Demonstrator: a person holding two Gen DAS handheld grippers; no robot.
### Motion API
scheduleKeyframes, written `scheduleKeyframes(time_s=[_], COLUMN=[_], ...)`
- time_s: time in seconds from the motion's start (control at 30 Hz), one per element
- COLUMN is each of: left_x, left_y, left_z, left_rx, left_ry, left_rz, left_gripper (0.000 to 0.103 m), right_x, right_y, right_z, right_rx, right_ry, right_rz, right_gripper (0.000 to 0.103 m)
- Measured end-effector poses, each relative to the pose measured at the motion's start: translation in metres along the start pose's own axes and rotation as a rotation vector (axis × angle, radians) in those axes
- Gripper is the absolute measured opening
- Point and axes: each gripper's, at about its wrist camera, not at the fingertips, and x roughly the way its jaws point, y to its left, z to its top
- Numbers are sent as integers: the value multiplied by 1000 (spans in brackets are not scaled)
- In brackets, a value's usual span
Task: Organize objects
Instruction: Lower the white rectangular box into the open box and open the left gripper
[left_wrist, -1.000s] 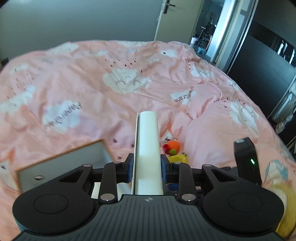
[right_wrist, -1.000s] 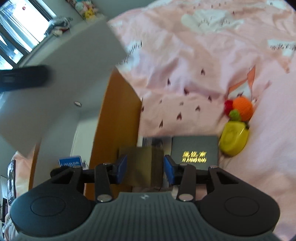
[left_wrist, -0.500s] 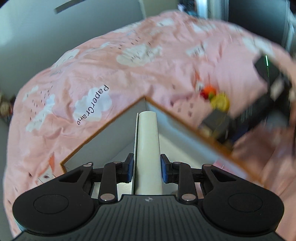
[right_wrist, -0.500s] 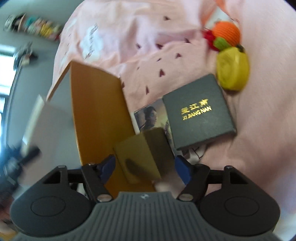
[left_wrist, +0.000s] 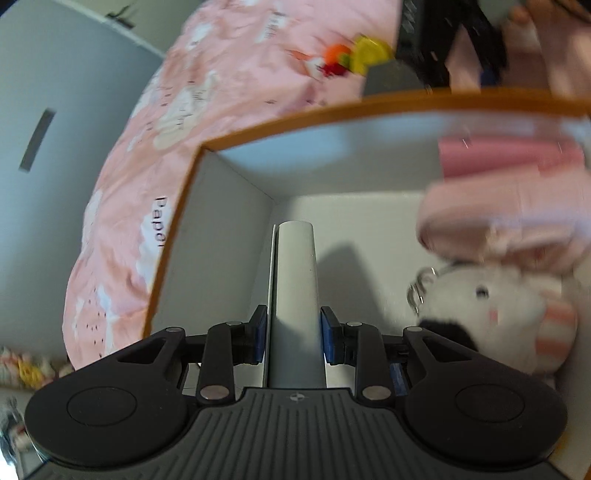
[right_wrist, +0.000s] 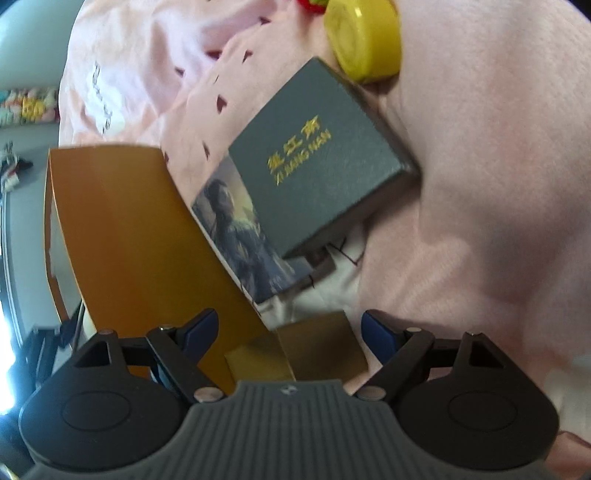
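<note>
My left gripper is shut on a long white slab, its blue pads pressing both sides. The slab points down into an orange-rimmed box with white inner walls. In the right wrist view my right gripper hangs low over the pink bedding beside the box's orange outer wall. Its jaws are opening wide. A small gold box lies between them, and neither pad touches it.
Inside the orange-rimmed box sit a white plush toy with a key ring and a pink bundle. On the bed lie a grey box with gold lettering, a photo card under it, and a yellow round container.
The left gripper rolled and sank with the white slab from above the bed into the box. The right jaws spread off the gold box, which now lies loose between them.
</note>
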Motion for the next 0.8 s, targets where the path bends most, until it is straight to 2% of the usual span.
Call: scheduleKeyframes(time_s=[0.13,0.2,0.4,0.47,0.6,0.63,0.67,0.73,0.8], left_x=[1,1,8,11,21,23,24,25,30], left_y=[0,7,32,39,62,66,67,62,52], left_z=[-3,-1,-3,-4,-8,-8,-7,0,5], left_rx=[8,-43,-213,-249,-348,-354,-339,-265,-162], left_ry=[0,20,104,129,202,217,222,250,278], left_rz=[-29,-75,-281,-308,-377,-379,-370,-327,-298], left_gripper=[33,33,33,35,37,32,19,5,5], right_x=[-1,-3,-8,-7,-8,-9,-8,-8,-8], right_y=[14,24,56,62,47,46,45,45,42], right_z=[-6,-11,-28,-31,-30,-30,-29,-28,-28], right_rx=[-102,-171,-395,-425,-446,-444,-443,-441,-435], right_ry=[22,24,9,17,33,36,38,38,39], right_rz=[-52,-83,-163,-166,-162,-158,-154,-147,-138], right_gripper=[81,80,73,71,70,70,70,70,71])
